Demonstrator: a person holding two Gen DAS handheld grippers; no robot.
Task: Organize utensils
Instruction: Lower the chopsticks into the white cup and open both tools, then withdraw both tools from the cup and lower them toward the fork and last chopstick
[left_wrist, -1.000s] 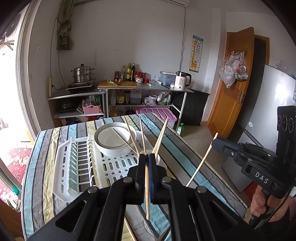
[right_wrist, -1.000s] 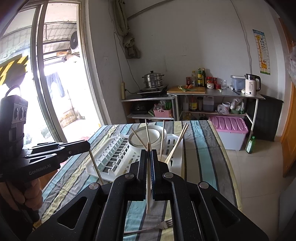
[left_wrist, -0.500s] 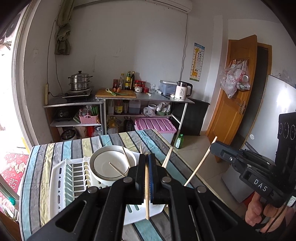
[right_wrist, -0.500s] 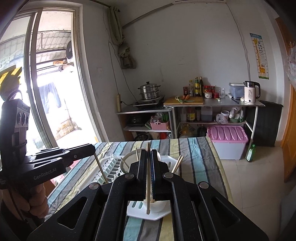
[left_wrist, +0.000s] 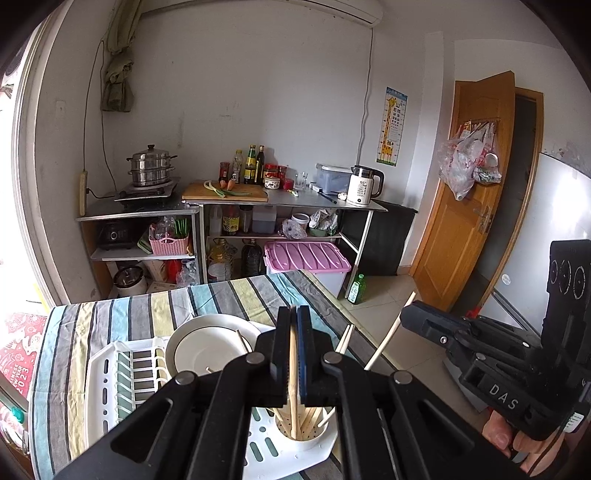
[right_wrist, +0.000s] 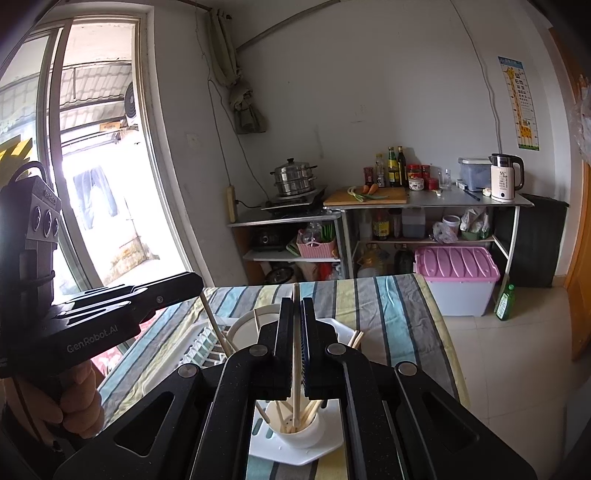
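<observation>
Holding 2 chopsticks, 1 per tool

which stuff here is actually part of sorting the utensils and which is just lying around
Part of the job:
left gripper, shut on a chopstick
right gripper, shut on another chopstick
white holder cup with chopsticks already in it
white drying rack

Just lying about:
white bowl in the rack
kettle
steamer pot
cutting board
pink-lidded bin

White "DAS" lettering on the right gripper, "GenRobot.AI" on the left gripper, "55" on the white electric kettle, and "2023" on a red mat by the table.
</observation>
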